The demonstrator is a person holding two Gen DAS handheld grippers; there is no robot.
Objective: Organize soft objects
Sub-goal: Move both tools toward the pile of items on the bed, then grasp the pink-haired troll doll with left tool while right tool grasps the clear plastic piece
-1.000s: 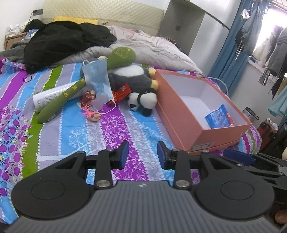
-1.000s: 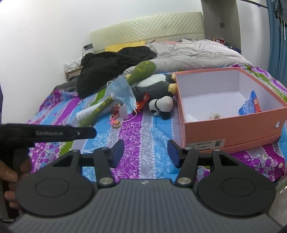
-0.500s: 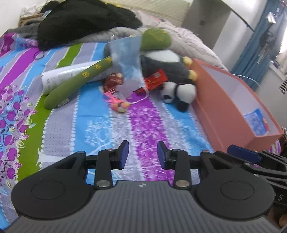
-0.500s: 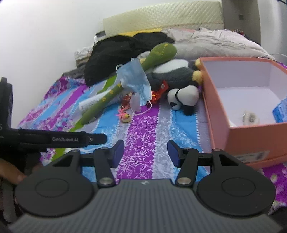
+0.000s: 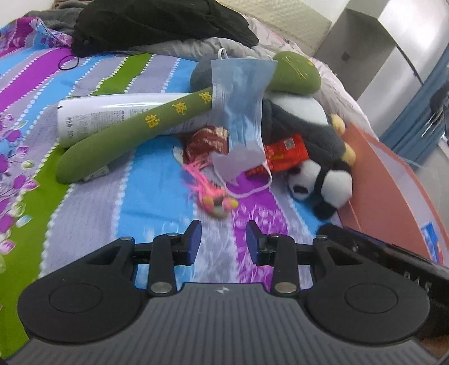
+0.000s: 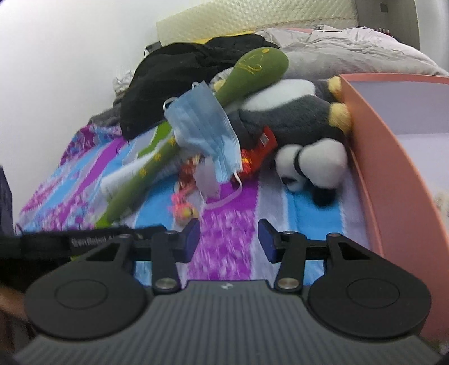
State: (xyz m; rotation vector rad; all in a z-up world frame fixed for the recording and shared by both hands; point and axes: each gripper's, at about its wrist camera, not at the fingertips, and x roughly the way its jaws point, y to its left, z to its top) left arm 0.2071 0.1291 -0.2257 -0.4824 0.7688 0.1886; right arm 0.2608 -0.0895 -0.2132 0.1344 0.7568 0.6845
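Note:
A pile lies on the striped bedspread: a long green plush (image 5: 134, 132) (image 6: 252, 73), a blue face mask (image 5: 238, 92) (image 6: 204, 126) draped over it, a grey plush (image 5: 306, 120) (image 6: 286, 118), a small panda plush (image 5: 322, 182) (image 6: 314, 165), a red packet (image 5: 286, 151) (image 6: 255, 154) and a small pink toy (image 5: 216, 202) (image 6: 182, 207). My left gripper (image 5: 223, 238) hovers open just short of the pink toy, nothing between its fingers. My right gripper (image 6: 228, 235) is near the pile too; its jaws are closing on nothing.
An orange box (image 5: 393, 182) (image 6: 373, 146) stands right of the pile, against the panda. A white tube (image 5: 92, 112) lies under the green plush. Black clothing (image 5: 157, 25) (image 6: 174, 70) and a grey quilt (image 6: 350, 47) lie behind. The other gripper's arm (image 6: 70, 241) crosses the right wrist view's left side.
Both grippers moved forward and down toward the pile, which now looks much larger. The right gripper's fingers have drawn slightly closer together.

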